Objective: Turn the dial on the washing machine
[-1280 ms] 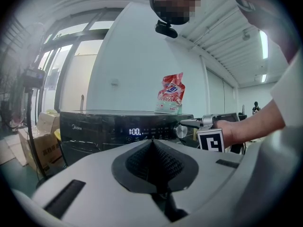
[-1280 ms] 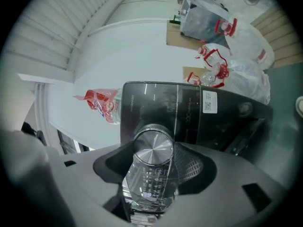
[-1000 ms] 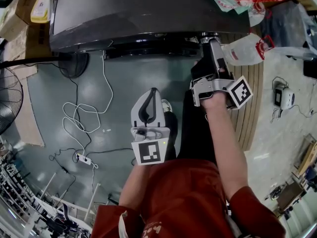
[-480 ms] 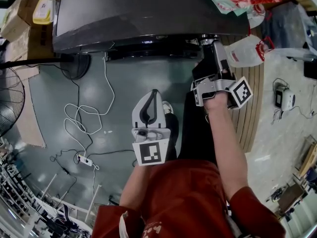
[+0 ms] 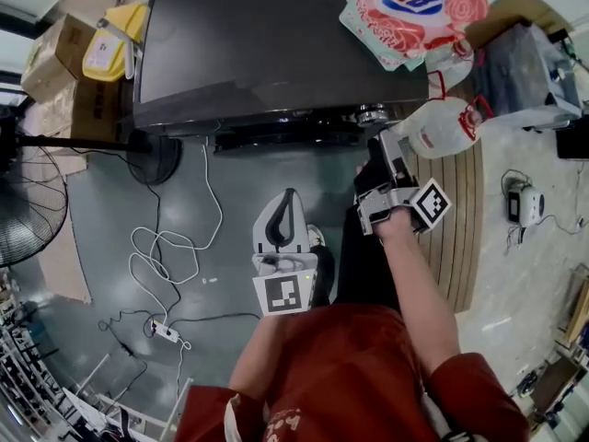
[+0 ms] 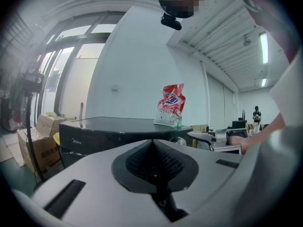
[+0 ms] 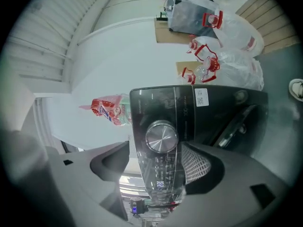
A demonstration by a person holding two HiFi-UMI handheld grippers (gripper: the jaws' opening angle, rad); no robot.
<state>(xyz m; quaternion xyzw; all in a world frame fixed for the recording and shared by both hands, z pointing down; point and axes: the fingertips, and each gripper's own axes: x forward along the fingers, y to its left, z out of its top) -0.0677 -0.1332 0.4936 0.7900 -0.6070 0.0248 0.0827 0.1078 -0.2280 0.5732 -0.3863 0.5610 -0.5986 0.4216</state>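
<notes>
Washing machine (image 5: 276, 44), glossy black and badged Midea, fills the top of the frame, with a red-and-white detergent pouch (image 5: 409, 12) standing on its lid and white plastic bags (image 5: 446, 122) beside it. The right gripper (image 5: 385, 153) faces the front panel, its jaws opening wide and touching nothing. The left gripper (image 5: 281, 217) hangs pinched together, empty. The round brushed-metal dial (image 7: 161, 136) sits just ahead of the right jaws.

Brushed-metal dial (image 7: 161, 136) gleams against the glossy black plastic of the washing machine (image 5: 276, 44); the detergent pouch (image 5: 409, 12) is shiny crinkled plastic, the cardboard boxes (image 5: 60, 76) matt.
</notes>
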